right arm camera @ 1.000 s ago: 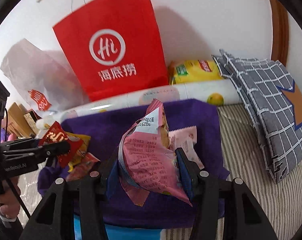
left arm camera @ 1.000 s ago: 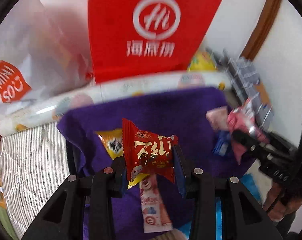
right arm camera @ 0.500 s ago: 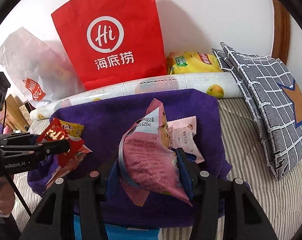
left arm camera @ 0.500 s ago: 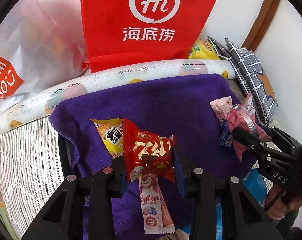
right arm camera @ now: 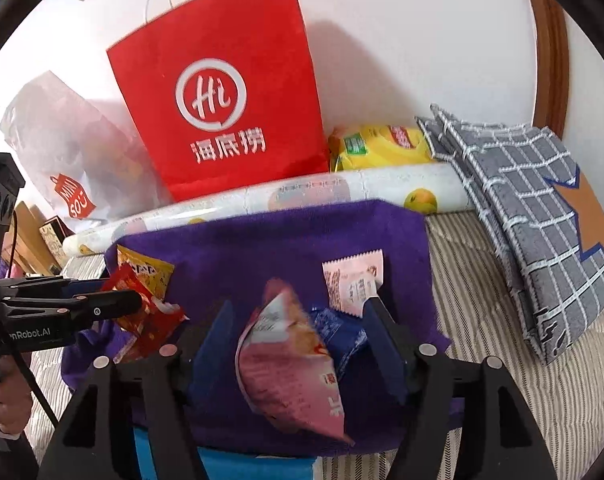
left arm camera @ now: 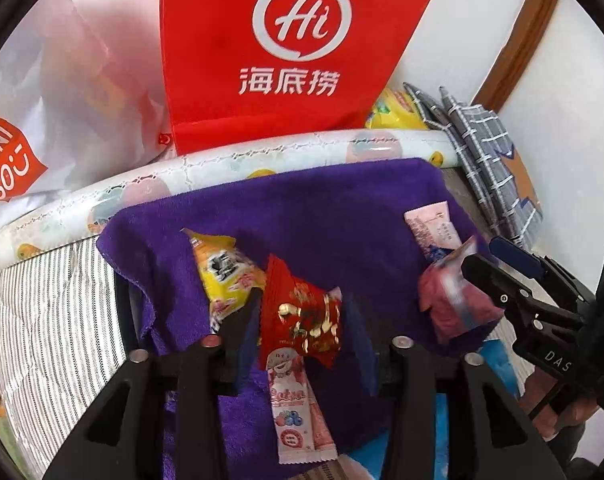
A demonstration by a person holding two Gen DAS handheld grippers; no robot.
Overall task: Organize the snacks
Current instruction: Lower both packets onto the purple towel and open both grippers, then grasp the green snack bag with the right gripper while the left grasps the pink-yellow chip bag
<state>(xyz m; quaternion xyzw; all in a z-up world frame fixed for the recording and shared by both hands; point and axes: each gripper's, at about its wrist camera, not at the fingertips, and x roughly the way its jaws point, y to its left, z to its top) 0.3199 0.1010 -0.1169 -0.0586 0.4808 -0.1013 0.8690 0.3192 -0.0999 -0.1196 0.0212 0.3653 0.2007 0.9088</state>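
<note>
On the purple towel (left arm camera: 322,208) over the bed: red snack packet (left arm camera: 302,316) loose between the just-widened jaws of the left hand-held gripper (left arm camera: 302,332); pink snack bag (right arm camera: 289,364) likewise released by the right hand-held gripper (right arm camera: 302,344), jaws just opened. Behind, upright red paper bag (right arm camera: 221,92), contents hidden.

Big red paper bag (right arm camera: 221,92) leaning on the wall, white Miniso plastic bag (right arm camera: 65,152) next to it, a rolled fruit-print mat (right arm camera: 302,194) in front, plus a grey checked cushion (right arm camera: 534,208) on the striped bed (right arm camera: 502,344).
</note>
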